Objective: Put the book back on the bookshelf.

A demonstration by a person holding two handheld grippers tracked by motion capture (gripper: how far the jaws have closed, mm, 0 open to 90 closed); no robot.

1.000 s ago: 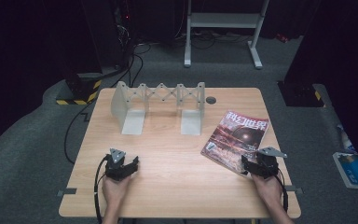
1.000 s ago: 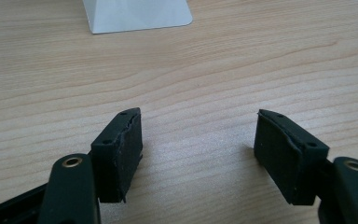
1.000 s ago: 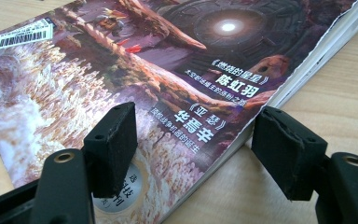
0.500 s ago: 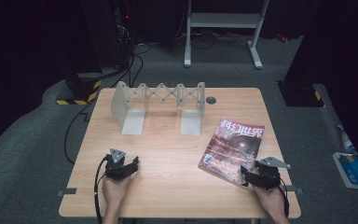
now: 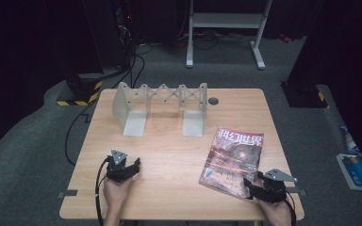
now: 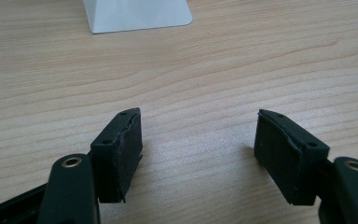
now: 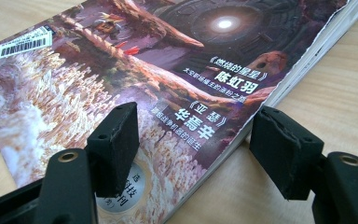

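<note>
At the bottom right of the high view, the right hand-held gripper (image 5: 259, 186) sits at the near corner of a magazine (image 5: 235, 160). In the right gripper view its jaws stand spread, one over the glossy cover (image 7: 135, 79) and the other just off the torn page edge above bare wood; neither pad presses on the paper.

The magazine lies flat on the surface (image 5: 169, 155), in the lower right part of the frame, turned a little askew, with its cover facing up and a barcode sticker near one corner.

At the bottom left, the left hand-held gripper (image 5: 125, 169) rests low over the wood, well apart from the magazine. In the left gripper view (image 6: 198, 144) its jaws are spread wide, with bare wood grain between them.

Farther back, toward the upper middle of the frame, a pale grey folding rack (image 5: 160, 106) stands upright on two flat feet, its lattice stretched between two end plates. Just right of it is a small dark round hole (image 5: 213, 100) in the surface.

Beyond the far edge, a white metal stand (image 5: 226, 28) rises from the grey carpet.
</note>
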